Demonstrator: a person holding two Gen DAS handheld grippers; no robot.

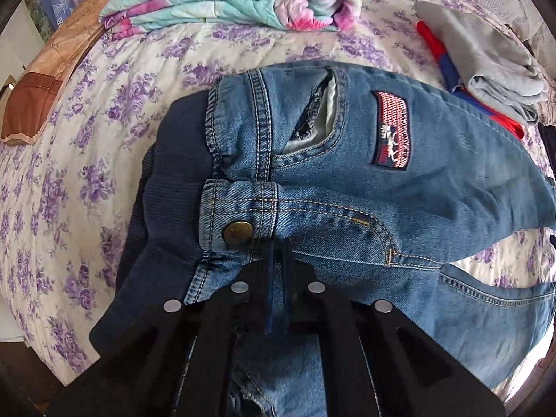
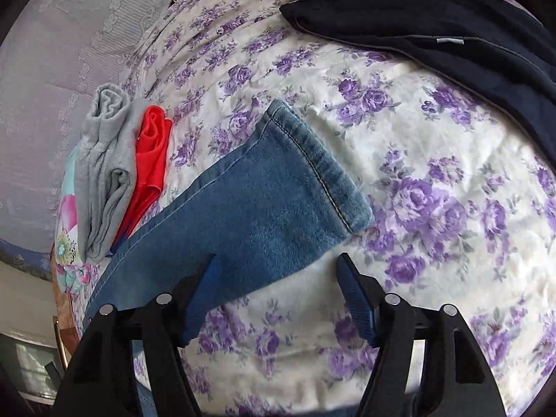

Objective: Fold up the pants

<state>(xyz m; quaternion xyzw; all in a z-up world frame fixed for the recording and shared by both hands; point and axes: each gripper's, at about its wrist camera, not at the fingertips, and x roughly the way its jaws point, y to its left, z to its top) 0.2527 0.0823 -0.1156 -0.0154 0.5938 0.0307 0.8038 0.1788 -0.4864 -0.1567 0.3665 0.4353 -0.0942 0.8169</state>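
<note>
Blue jeans [image 1: 347, 180] lie on the flowered bedspread [image 1: 69, 173], waist end toward me, with a brass button [image 1: 237, 232] and a red patch [image 1: 392, 132]. A dark blue ribbed garment [image 1: 166, 187] lies under the waist. My left gripper [image 1: 278, 243] has its jaws pressed together on the denim just below the button. In the right wrist view a jeans leg [image 2: 260, 208] ends in a stitched hem [image 2: 312, 163]. My right gripper [image 2: 277, 259] stands open just above it; its left finger is over the leg's edge, its right finger over bare bedspread.
A folded turquoise and pink quilt [image 1: 236, 0] lies at the far side. Folded grey [image 2: 104, 160] and red [image 2: 151, 153] clothes sit beside the jeans leg. A black garment [image 2: 434, 34] covers the far right of the bed [image 2: 434, 180]. A brown pillow [image 1: 45, 83] lies at the left.
</note>
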